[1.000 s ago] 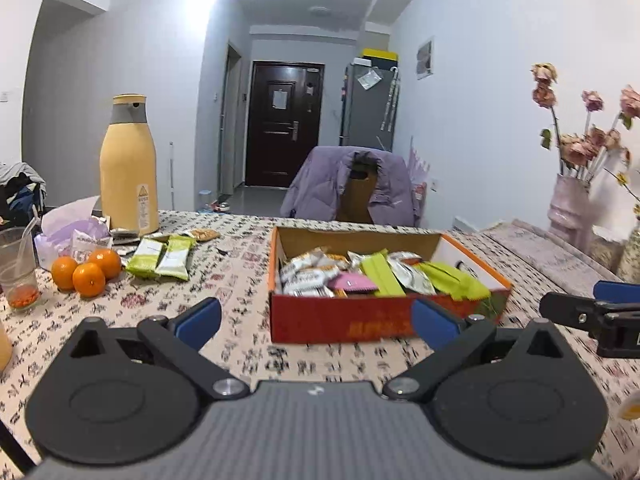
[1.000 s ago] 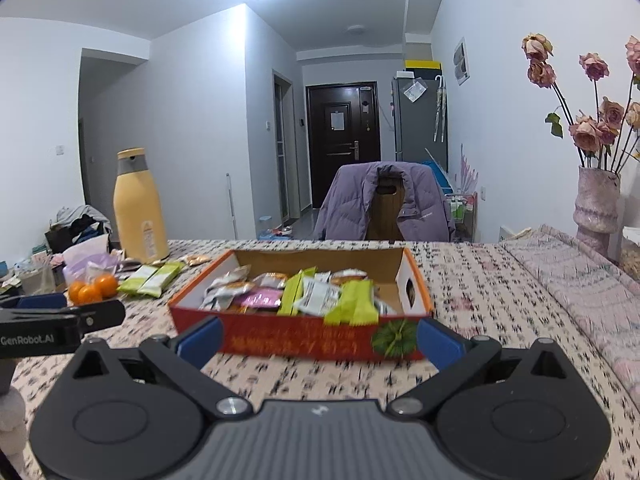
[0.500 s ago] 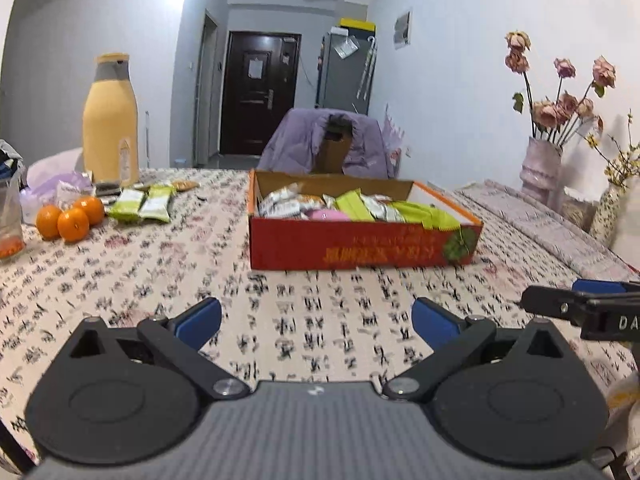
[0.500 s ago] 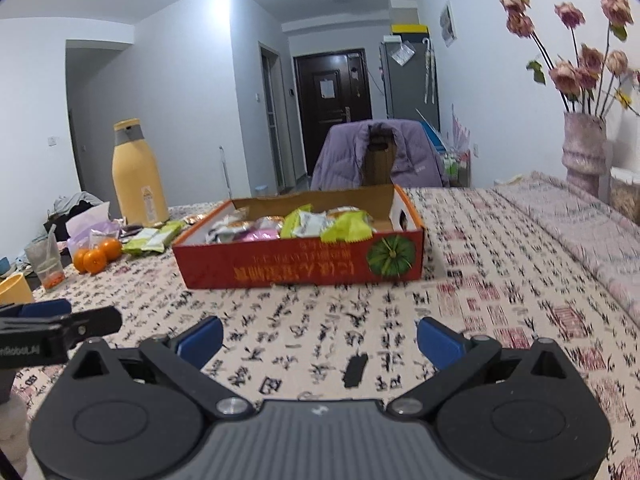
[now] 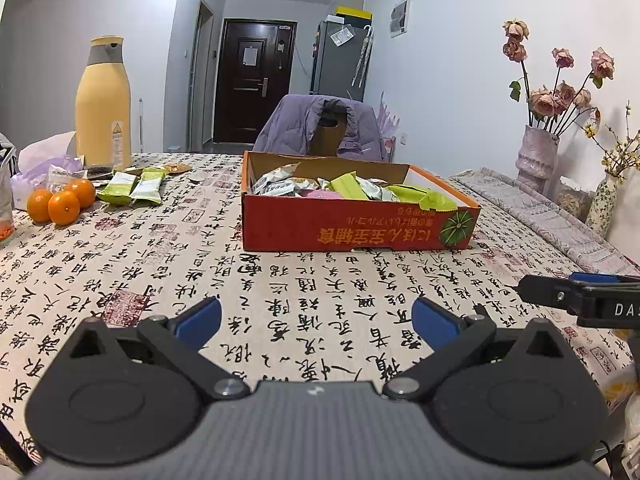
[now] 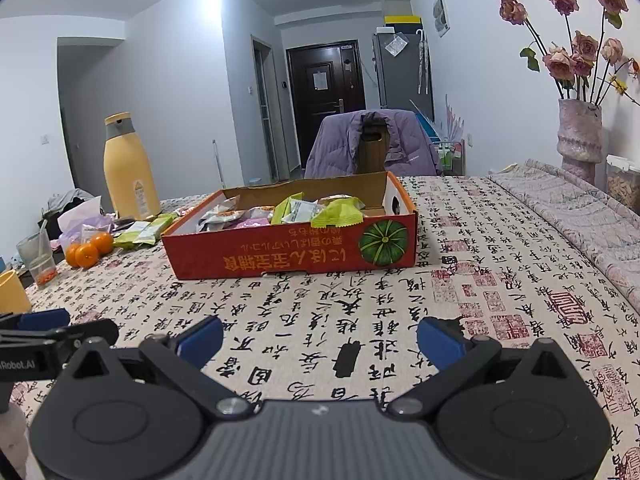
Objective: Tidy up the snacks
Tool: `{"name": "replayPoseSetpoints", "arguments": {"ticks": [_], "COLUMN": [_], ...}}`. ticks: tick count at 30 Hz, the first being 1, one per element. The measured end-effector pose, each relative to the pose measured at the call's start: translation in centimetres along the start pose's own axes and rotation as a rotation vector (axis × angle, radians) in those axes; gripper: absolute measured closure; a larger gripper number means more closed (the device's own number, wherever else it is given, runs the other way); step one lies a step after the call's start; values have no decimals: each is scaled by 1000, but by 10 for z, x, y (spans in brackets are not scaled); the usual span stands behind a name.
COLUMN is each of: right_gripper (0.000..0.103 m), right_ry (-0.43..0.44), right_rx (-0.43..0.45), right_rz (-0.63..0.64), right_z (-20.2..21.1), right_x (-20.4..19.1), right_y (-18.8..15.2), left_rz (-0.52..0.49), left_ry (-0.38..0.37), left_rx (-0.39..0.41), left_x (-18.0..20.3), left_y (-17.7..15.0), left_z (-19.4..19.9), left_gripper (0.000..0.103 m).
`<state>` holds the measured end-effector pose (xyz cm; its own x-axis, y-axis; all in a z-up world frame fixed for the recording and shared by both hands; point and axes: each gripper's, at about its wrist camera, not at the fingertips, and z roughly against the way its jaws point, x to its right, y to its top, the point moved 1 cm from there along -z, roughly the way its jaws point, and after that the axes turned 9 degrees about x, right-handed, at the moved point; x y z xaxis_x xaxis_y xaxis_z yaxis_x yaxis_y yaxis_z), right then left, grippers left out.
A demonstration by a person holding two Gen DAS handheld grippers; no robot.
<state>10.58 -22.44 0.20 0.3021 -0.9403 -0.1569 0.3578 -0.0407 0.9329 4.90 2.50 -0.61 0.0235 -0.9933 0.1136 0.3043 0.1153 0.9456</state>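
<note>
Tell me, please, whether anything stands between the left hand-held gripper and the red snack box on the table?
Nothing visible does. The left hand-held gripper is open and empty, and only bare patterned tablecloth lies between it and the red snack box. The right hand-held gripper sits off to the side, clear of that path.

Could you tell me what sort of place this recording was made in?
Most likely a home dining area: a table under a calligraphy-print cloth, a chair draped with a purple jacket, and a fridge beside the dark front door.
</note>
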Motion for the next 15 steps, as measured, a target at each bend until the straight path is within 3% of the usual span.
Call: {"name": "replayPoseSetpoints", "arguments": {"ticks": [15], "right_gripper": [0], "right_ry": [1], "right_rx": [0], "right_rz": [1], "right_z": [-2], "right_x": [-1], "right_y": [-1], "left_rz": [-1], "left_ry": [-11], "left_rx": [7], "left_x": [2], "left_y": [-1], "left_z": [4], "left_gripper": [0]}}
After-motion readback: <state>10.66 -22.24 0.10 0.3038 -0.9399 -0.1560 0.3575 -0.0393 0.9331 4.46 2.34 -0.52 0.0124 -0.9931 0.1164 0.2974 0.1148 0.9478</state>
